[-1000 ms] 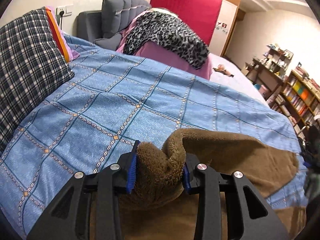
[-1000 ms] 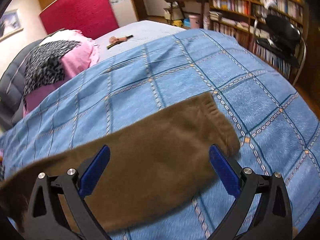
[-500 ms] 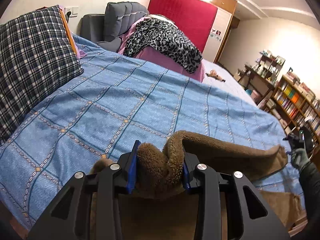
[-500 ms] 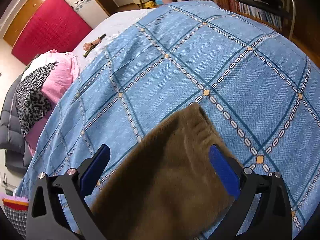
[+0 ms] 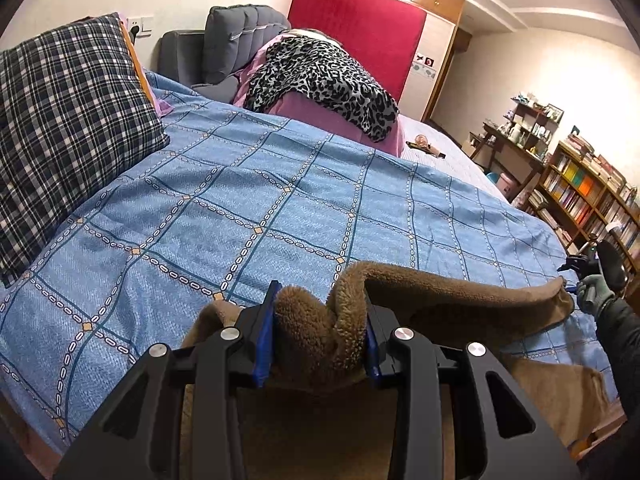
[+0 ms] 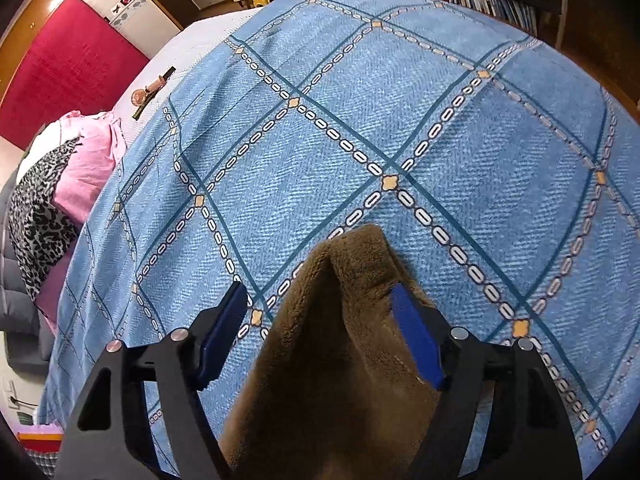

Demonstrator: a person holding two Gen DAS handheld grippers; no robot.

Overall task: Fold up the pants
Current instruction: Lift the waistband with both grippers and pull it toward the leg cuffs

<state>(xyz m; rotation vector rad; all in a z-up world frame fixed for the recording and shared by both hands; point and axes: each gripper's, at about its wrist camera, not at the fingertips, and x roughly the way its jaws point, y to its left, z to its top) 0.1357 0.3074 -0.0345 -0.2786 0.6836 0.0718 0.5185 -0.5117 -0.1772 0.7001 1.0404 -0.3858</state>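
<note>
L gripper (image 5: 320,336): my jaws are clamped on a bunched fold of the brown fleece pants (image 5: 460,296), fabric pinched between the blue pads (image 5: 264,344). Rest of the pants runs right across the blue quilt (image 5: 280,208) toward my R hand (image 5: 596,292). R gripper (image 6: 320,332): jaws partly apart, pants' end lying between them, touching the right pad (image 6: 416,340); gap at the left pad. Can't tell if it grips.

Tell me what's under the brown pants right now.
The blue patterned bedspread lies beneath the brown pants on every visible side. Whatever sits directly below the fleece is covered, and the lifted fabric hides part of the right gripper.
</note>
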